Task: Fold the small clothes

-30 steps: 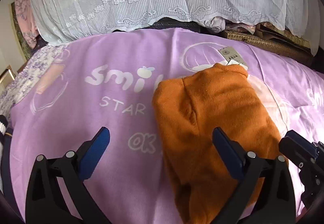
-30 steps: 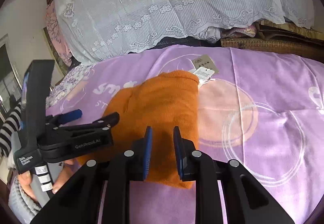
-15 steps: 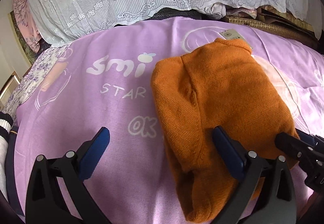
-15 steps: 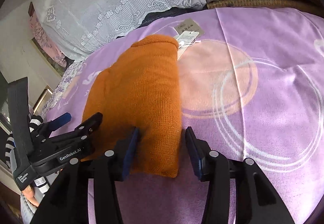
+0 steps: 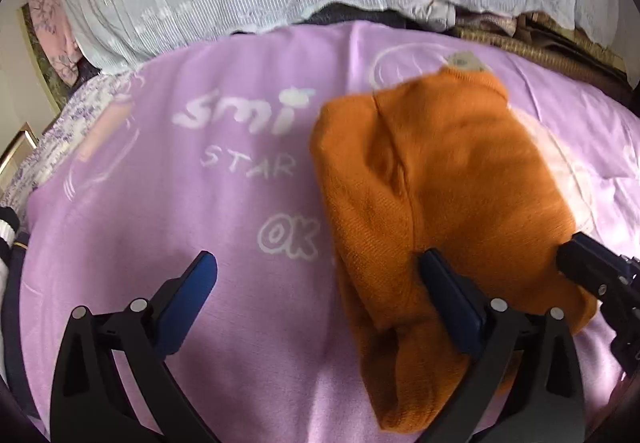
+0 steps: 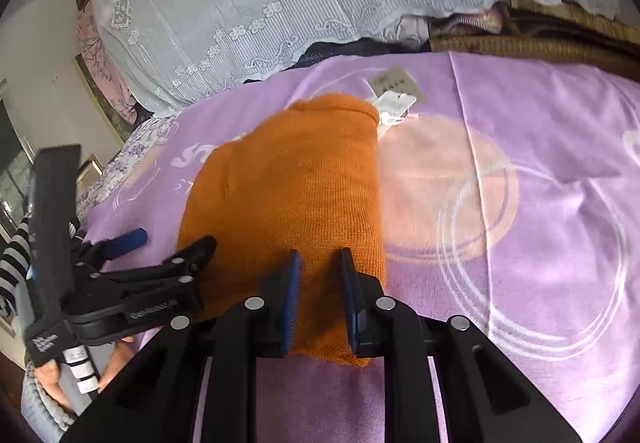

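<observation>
We see the orange knit garment (image 6: pixel 296 195) lying folded lengthwise on the purple blanket (image 6: pixel 520 283), collar end far from us, hem end near the grippers. Its right long edge runs straight; the left edge bulges where a sleeve looks tucked in, tho the left wrist view is blurred so we can't be sure of that fold.

Right gripper (image 6: pixel 318 299): jaws closing, narrow gap, w/ the near right corner of the garment's hem between the blue pads. In the right wrist view the fabric fills that gap and the pads appear to press on it.

Left gripper (image 5: pixel 316 303): jaws wide apart, nothing held. Its left finger (image 5: pixel 188 295) is over bare blanket; the other sits over the garment's near left part.

Room to move: blanket is bare to the right of the garment, w/ a printed peach disc and white rings. Left of the garment is bare too, up to the blanket's left edge. Far side is bounded by a white lace cover (image 6: pixel 280 3) draped over a pile, and a woven mat (image 6: pixel 540 43) at far right.

Writing: blanket print reads "smi…", "STAR", "OK" (image 5: pixel 288 239) in the left wrist view. Two paper hang tags (image 6: pixel 396 95) lie just beyond the collar; text too small to read. The left gripper's side carries white lettering, illegible here.
</observation>
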The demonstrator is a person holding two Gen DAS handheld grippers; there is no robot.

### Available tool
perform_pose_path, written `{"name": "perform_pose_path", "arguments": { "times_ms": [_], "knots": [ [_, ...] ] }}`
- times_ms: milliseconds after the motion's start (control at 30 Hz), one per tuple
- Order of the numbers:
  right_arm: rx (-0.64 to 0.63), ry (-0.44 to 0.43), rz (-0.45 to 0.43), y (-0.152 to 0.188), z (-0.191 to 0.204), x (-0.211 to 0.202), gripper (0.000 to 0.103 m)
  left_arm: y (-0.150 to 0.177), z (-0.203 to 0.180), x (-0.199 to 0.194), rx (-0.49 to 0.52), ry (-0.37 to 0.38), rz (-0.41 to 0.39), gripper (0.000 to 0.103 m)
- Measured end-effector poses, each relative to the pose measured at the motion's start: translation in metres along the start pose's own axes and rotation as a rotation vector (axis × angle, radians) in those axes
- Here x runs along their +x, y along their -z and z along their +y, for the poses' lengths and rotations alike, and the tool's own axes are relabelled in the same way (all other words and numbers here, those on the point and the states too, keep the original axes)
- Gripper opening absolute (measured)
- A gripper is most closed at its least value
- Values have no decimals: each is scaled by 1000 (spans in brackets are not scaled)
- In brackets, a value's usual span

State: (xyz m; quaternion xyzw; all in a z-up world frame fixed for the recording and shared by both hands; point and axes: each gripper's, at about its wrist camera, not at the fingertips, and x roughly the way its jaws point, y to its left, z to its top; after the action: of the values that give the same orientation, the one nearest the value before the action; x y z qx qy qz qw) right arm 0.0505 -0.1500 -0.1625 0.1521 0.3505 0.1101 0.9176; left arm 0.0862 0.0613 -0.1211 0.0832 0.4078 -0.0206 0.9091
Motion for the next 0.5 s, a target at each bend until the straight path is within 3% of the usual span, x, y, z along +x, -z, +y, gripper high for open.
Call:
{"name": "perform_pose_path", "arguments": {
  "times_ms": [100, 167, 200, 233, 267, 400, 500],
  "knots": [
    [-2, 17, -4, 1, 1, -3, 19, -1, 3, -3, -12, 21, -1, 99],
    [15, -2, -18, 0, -1, -8, 26, -2, 10, -7, -44, 82, -1, 98],
    [32, -13, -26, -1, -4, -11, 32, -3, 13, -9, -60, 121, -1, 98],
    [60, -10, -39, -3, -9, -15, 52, -4, 18, -11, -82, 176, 2, 98],
    [81, -5, -50, -4, -13, -17, 59, -5, 21, -11, -101, 227, 11, 98],
    [201, -73, -23, -13, -36, -7, 59, -5, 25, 15, -153, 427, 144, 98],
    [293, -165, 14, -22, -48, 8, 59, -5, 27, 29, -188, 504, 186, 99]
  ]
}}
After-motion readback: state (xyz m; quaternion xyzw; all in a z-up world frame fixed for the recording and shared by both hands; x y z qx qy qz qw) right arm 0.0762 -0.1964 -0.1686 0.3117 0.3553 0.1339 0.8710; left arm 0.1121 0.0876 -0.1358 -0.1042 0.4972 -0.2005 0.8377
